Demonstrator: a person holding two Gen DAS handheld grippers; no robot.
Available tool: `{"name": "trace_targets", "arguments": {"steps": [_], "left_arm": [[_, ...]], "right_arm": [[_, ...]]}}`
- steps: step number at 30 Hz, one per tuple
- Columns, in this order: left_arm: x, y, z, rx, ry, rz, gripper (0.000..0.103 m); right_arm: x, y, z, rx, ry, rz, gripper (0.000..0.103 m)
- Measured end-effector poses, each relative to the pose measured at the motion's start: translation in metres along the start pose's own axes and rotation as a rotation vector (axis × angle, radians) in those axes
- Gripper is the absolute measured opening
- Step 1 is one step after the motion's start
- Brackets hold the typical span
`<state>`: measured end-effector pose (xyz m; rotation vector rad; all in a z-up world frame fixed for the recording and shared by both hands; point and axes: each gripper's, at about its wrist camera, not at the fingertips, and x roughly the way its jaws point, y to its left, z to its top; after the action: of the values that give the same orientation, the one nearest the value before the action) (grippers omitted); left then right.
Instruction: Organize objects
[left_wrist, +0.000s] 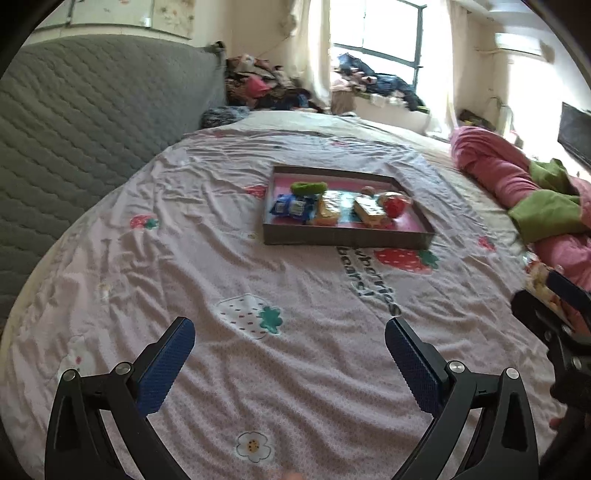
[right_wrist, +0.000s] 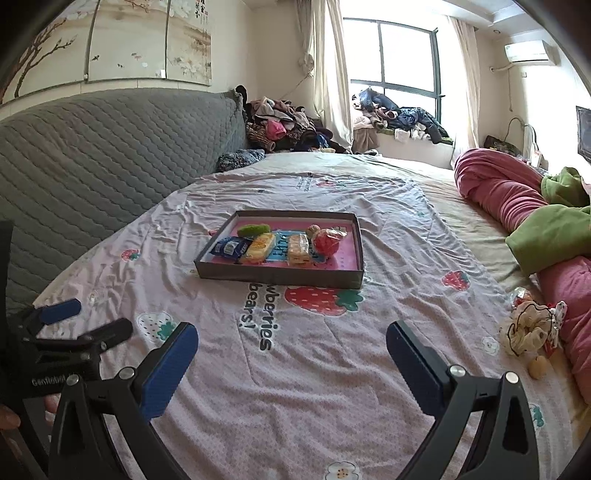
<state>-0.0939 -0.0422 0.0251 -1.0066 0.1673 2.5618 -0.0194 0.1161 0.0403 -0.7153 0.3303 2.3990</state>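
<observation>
Bedding printed with strawberries (right_wrist: 314, 299) is covering the bed, and everything is lying on it. Going from the left, a grey quilted headboard (right_wrist: 92, 155) is running along the edge. Next, the left tongs (left_wrist: 290, 345) are hanging just above the sheet with their blue pads (left_wrist: 166, 369) spread wide, gripping nothing and touching nothing; in the right wrist view the same tongs (right_wrist: 90, 319) are showing at the left edge, jaws apart. Farther back, at the middle of the bed, a shallow dark tray (right_wrist: 277, 277) with a pink floor is sitting flat, holding a green item (right_wrist: 251, 230), a blue packet (right_wrist: 231, 248), two yellow wrapped snacks (right_wrist: 260, 248) and a red wrapped ball (right_wrist: 327, 242), all lying close together. The right tongs (right_wrist: 291, 343) are hovering near the sheet in front of the tray, jaws wide apart and empty. To the right, a loose cluster of small things, among them a cream scrunchie (right_wrist: 526, 328) and a small yellow piece (right_wrist: 537, 367), is resting on the sheet beside a rolled pink and green quilt (right_wrist: 517, 199), well apart from the tray.
</observation>
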Motion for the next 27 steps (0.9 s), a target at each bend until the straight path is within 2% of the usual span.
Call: {"name": "trace_targets", "arguments": {"steps": [5, 18, 27], "left_arm": [[0.002, -0.002, -0.002, 0.012, -0.006, 0.016, 0.102], [0.007, -0.015, -0.015, 0.036, -0.045, -0.015, 0.102], [0.027, -0.017, -0.024, 0.043, -0.022, -0.011, 0.102]], "right_arm": [[0.002, 0.0, -0.004, -0.011, 0.009, -0.013, 0.103], [0.023, -0.006, -0.025, 0.008, 0.066, -0.018, 0.103], [0.042, -0.011, -0.036, 0.014, 0.103, -0.026, 0.103]]}}
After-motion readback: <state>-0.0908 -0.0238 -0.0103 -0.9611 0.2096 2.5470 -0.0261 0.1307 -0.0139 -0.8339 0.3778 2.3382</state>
